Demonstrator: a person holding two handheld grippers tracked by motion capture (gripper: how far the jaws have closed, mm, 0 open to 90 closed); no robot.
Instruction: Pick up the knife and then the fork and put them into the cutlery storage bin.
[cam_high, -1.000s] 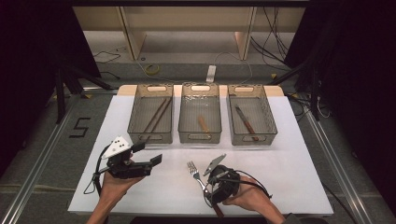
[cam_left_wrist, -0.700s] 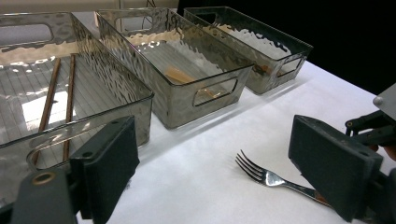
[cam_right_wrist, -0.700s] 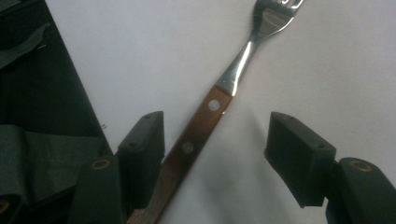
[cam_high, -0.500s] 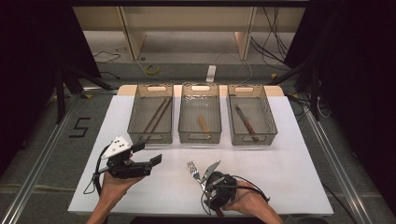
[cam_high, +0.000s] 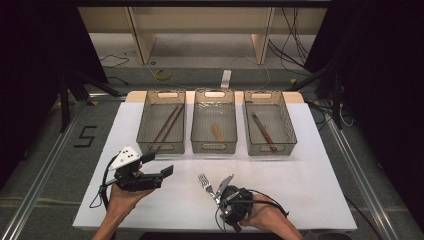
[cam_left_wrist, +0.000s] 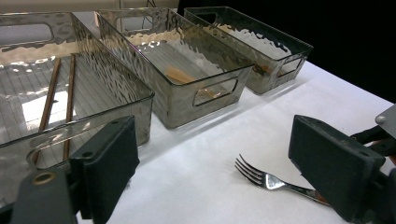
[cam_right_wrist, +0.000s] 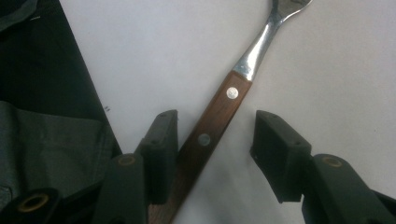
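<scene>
A fork (cam_high: 204, 182) with a wooden handle (cam_right_wrist: 219, 116) lies on the white table cover, tines pointing away; it also appears as the fork (cam_left_wrist: 266, 179) in the left gripper view. My right gripper (cam_high: 221, 196) points down over the handle. Its jaws have just been closing, with the handle between them. In the right gripper view the gripper (cam_right_wrist: 217, 123) has one pad close beside the wood and the other pad still apart from it. My left gripper (cam_high: 157, 164) hovers at the left, open and empty, and its jaws frame the fork in its own view (cam_left_wrist: 215, 144).
Three clear trays stand in a row at the back. The left tray (cam_high: 161, 148) holds chopsticks (cam_high: 167, 125), the middle tray (cam_high: 214, 148) a small wooden piece (cam_high: 217, 132), and the right tray (cam_high: 270, 149) a wooden-handled utensil (cam_high: 262, 130). The near table edge is close to the hands.
The right gripper has shifted slightly left and nearer over the fork's handle, and its jaws have narrowed. The fork and the left gripper have not moved.
</scene>
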